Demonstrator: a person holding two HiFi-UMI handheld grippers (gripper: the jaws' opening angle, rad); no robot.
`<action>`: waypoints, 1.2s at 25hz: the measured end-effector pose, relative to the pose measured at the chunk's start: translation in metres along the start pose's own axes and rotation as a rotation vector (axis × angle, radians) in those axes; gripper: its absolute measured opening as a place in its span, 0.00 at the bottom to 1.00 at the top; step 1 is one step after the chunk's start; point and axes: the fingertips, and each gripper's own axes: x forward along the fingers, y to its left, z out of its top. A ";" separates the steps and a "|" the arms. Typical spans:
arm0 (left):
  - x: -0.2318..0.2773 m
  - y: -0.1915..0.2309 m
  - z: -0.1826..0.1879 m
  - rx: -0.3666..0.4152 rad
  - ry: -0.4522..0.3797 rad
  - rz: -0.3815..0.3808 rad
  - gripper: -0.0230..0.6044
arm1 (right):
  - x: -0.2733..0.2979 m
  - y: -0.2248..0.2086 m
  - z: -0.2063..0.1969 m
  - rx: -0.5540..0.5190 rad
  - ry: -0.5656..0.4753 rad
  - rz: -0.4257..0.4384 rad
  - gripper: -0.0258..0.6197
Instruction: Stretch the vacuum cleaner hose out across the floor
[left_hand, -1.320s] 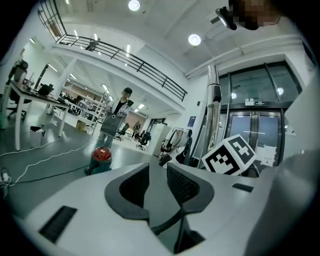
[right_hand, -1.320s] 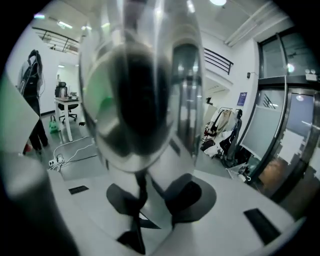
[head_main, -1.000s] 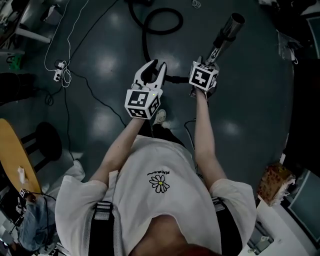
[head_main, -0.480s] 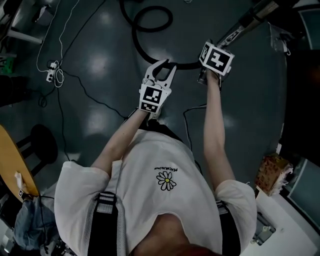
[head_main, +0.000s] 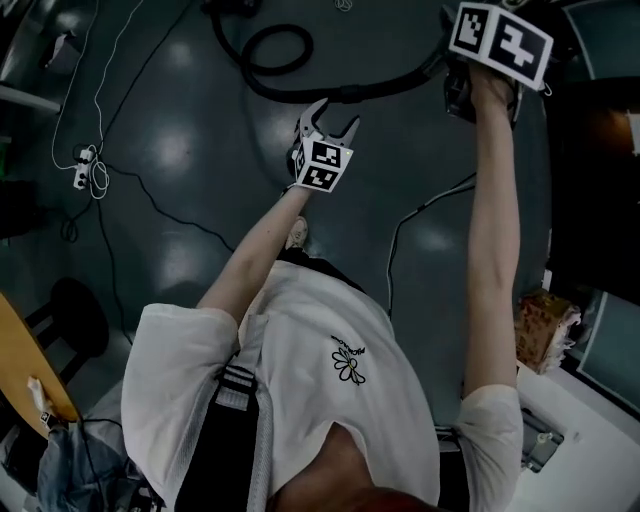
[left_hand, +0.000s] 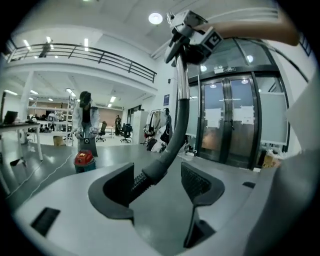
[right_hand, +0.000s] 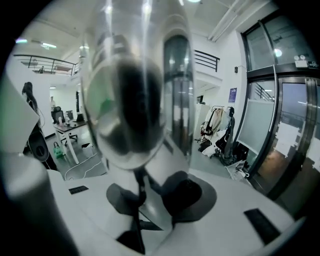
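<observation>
The black ribbed vacuum hose (head_main: 385, 88) runs from a loop on the floor (head_main: 272, 50) up to the metal wand. My right gripper (head_main: 500, 38), raised at the top right, is shut on that wand (right_hand: 132, 85), which fills the right gripper view. My left gripper (head_main: 337, 112) is lower, with the hose between its jaws. In the left gripper view the hose cuff (left_hand: 152, 170) lies between the pads, close to the left one; these jaws have just been opening and do not press on it. The red vacuum canister (left_hand: 84, 161) stands far off on the floor.
A power strip with a white cable (head_main: 85, 170) and a thin black cable (head_main: 150, 195) lie on the dark floor at left. A dark stool (head_main: 75, 315) and a wooden board (head_main: 25, 360) are at lower left. A person (left_hand: 85, 120) stands behind the canister. Glass doors (left_hand: 235, 120) are ahead.
The right gripper has risen toward the top right with the wand, lifting the hose. The left gripper has moved forward and down along the hose, and its jaws have spread wider.
</observation>
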 end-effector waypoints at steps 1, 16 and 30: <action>0.006 0.004 0.008 0.023 0.005 0.001 0.49 | -0.006 0.001 0.011 -0.006 0.000 0.010 0.26; 0.037 0.074 0.022 0.207 -0.007 0.231 0.52 | -0.030 -0.017 0.052 0.007 -0.053 0.024 0.26; 0.052 0.054 -0.025 0.361 0.139 -0.021 0.39 | -0.056 -0.037 0.090 0.037 -0.082 0.045 0.26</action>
